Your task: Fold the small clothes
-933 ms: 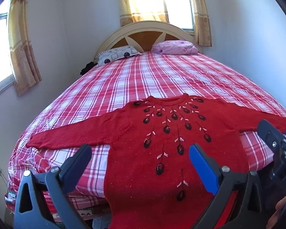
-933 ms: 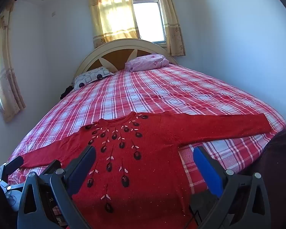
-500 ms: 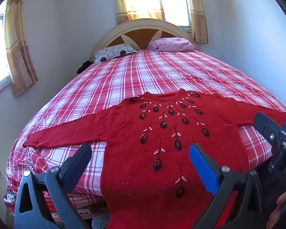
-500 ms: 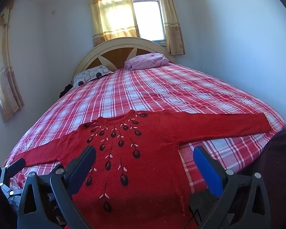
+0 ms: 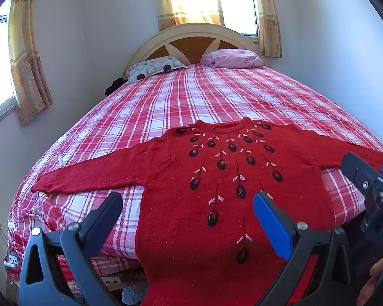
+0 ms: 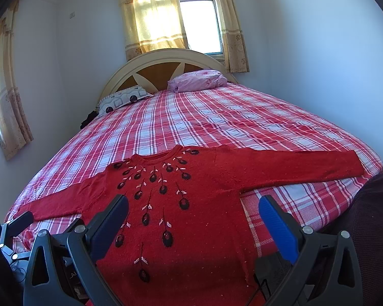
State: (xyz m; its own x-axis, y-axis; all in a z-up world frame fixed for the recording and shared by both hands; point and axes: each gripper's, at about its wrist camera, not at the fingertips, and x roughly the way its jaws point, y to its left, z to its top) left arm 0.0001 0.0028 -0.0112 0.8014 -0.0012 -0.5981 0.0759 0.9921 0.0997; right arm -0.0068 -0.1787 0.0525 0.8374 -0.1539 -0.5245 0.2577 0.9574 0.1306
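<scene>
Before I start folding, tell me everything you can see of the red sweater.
The red sweater looks like a flecked knit with a round ribbed neckline and long sleeves. Dark bud shapes on thin stems with pale pink leaves fan down from the collar. It lies face up and unfolded on the plaid bedspread, both sleeves spread sideways, its lower part hanging over the foot of the bed. Neither gripper touches it.
</scene>
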